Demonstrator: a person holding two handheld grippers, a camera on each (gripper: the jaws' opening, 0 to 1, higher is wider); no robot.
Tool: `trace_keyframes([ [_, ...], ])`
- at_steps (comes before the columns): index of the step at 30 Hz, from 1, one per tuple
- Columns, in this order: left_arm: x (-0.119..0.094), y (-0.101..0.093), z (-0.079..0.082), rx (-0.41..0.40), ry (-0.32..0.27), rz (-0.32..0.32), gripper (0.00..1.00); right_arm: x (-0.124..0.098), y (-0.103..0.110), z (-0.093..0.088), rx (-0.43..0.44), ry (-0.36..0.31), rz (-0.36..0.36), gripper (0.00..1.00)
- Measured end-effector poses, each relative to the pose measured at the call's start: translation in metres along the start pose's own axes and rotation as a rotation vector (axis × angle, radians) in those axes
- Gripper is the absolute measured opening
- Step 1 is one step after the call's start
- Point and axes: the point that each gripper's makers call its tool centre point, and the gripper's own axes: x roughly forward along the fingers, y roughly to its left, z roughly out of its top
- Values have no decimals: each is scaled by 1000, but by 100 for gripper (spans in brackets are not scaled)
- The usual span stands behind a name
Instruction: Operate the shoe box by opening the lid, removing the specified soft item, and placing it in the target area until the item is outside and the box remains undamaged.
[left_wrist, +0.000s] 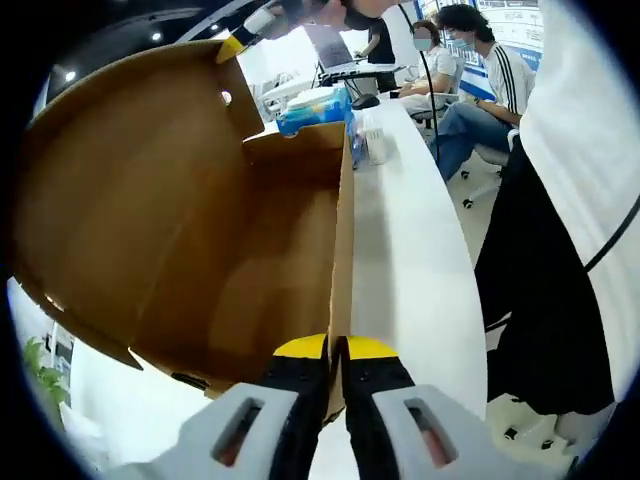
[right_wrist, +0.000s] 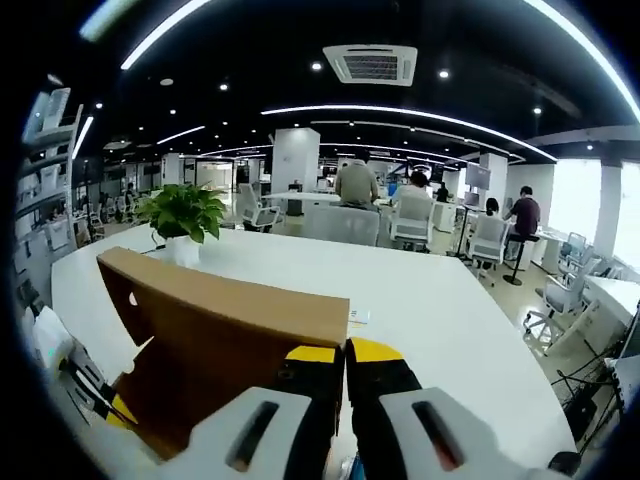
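Shoe box (left_wrist: 200, 230) stands open on the white counter (left_wrist: 415, 250), its inside seen in the left gripper view. Left claw (left_wrist: 337, 350) pinches its side wall. Right claw (right_wrist: 342, 358) pinches the raised lid (right_wrist: 225, 300); a potted plant (right_wrist: 182, 218) stands behind on the counter.

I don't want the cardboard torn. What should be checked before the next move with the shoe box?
1. Left tongs clamp the box wall edge: ok.
2. Right tongs clamp the lid edge: ok.
3. Lid raised, box open: ok.
4. Cardboard untorn at both grips: cannot tell.
5. Soft item inside: cannot tell; the visible interior looks bare.
6. White table beside the box free for placing: ok.
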Motion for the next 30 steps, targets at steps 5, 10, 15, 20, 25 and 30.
trace_keyframes([
  [5,-1,-6,0,26,-4,-9,2,-13,2,8,-25,-23,-16,0],
  [10,-1,-7,0,42,-10,5,2,-23,1,6,-17,-29,-29,0],
  [15,-1,-6,1,42,-16,5,3,-30,1,-1,-41,-25,-41,0],
  [20,7,-8,-3,56,24,14,4,-34,6,-7,-83,-31,-38,0],
  [25,8,-5,-4,25,15,9,4,-42,9,-15,-116,-23,-32,0],
  [30,8,-4,-3,-4,20,13,4,-43,11,-31,-121,-6,-29,0],
])
